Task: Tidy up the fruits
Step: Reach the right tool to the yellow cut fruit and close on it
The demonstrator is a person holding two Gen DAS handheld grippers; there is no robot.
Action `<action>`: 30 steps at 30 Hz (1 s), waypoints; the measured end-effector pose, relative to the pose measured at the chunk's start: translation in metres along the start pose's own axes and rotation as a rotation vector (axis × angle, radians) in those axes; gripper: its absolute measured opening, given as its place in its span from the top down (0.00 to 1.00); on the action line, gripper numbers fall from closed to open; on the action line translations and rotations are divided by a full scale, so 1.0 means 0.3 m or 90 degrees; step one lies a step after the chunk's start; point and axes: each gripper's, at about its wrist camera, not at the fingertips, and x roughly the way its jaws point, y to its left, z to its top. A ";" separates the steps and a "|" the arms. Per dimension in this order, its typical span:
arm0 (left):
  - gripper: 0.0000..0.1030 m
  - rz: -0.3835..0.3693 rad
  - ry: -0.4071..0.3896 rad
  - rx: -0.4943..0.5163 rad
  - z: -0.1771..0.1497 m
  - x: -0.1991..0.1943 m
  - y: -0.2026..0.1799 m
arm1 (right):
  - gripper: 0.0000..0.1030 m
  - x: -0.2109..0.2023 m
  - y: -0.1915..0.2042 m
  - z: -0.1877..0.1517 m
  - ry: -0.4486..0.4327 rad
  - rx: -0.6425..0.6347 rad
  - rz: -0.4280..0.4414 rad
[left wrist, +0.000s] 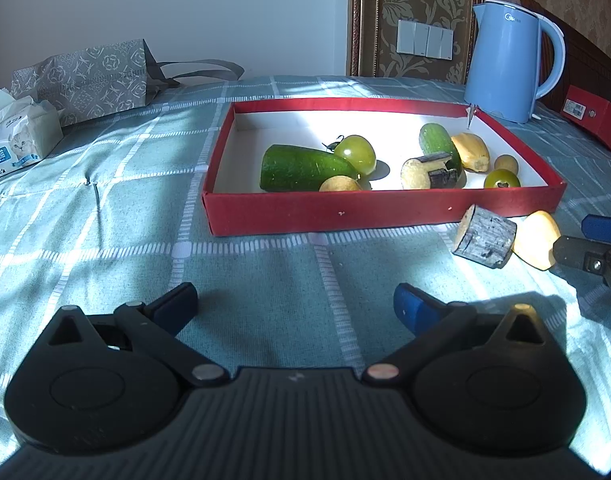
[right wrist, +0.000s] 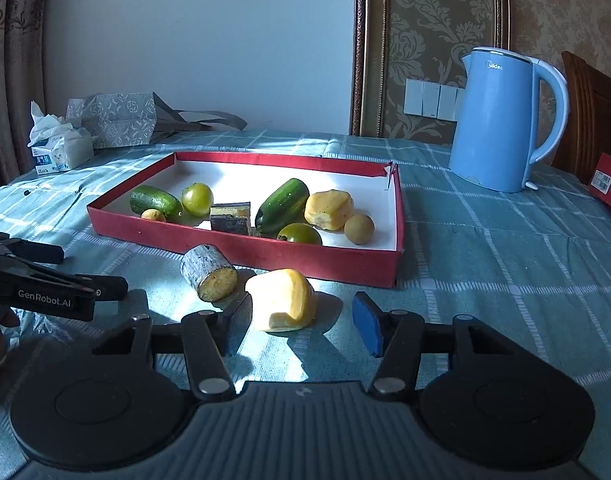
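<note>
hard sunlight glares off the white floor of the red tray, nearly blown out, and streaks the checked cloth. long dark shadows fall toward 6 o'clock. both views are sharp, with fisheye bending at the edges.

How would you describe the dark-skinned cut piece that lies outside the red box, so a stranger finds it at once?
Find the shallow red box on the checked tablecloth. On the cloth just outside its near wall lie two pieces side by side. The one wanted is the short cylinder with greyish-dark bark-like skin and a yellow grainy cut face; its neighbour, the yellow chunk, is smooth, pale and has no dark skin.
</note>
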 end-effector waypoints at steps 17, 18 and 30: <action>0.00 0.000 0.000 0.000 -0.002 0.001 -0.001 | 0.31 0.135 0.020 0.019 0.059 0.001 0.022; 0.00 0.000 0.000 0.000 -0.001 0.001 0.000 | 0.26 0.140 0.012 0.020 0.063 0.008 0.035; 0.00 0.000 0.000 0.000 -0.001 0.001 0.000 | 0.17 0.133 0.008 0.019 0.062 0.009 0.000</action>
